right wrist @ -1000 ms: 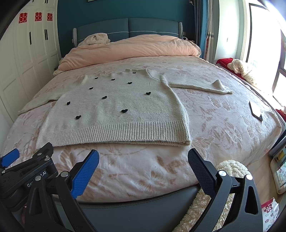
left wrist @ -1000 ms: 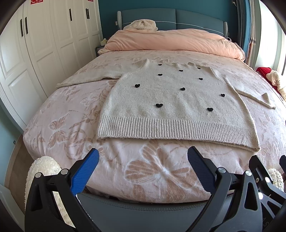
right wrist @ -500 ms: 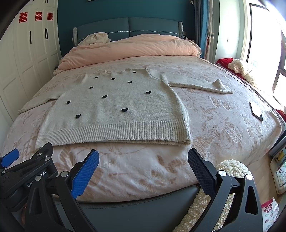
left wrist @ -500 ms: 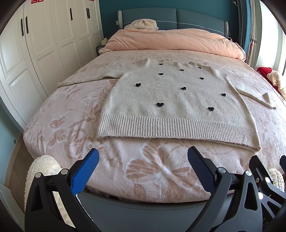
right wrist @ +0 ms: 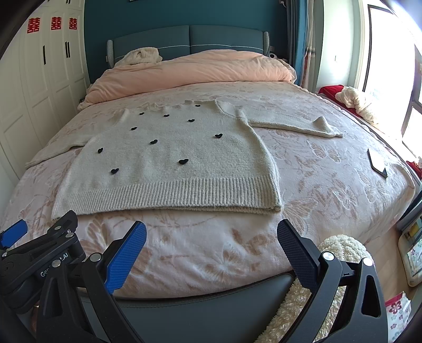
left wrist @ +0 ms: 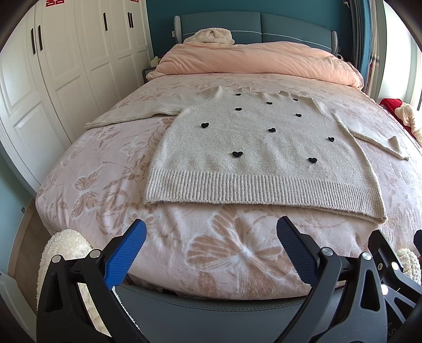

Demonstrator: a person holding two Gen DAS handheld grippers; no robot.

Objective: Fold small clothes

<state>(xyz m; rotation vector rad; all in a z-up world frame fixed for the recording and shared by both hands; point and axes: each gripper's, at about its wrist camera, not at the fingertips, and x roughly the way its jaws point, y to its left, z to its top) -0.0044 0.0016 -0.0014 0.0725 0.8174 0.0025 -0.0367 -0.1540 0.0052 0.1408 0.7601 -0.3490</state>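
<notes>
Spread flat on the bed, a cream sweater with black hearts lies sleeves out, hem toward the foot. Both the left hand-held gripper and right hand-held gripper hover wide apart, empty, short of the hem. A phone lies near the bed's right edge. Red characters mark the wardrobe.
</notes>
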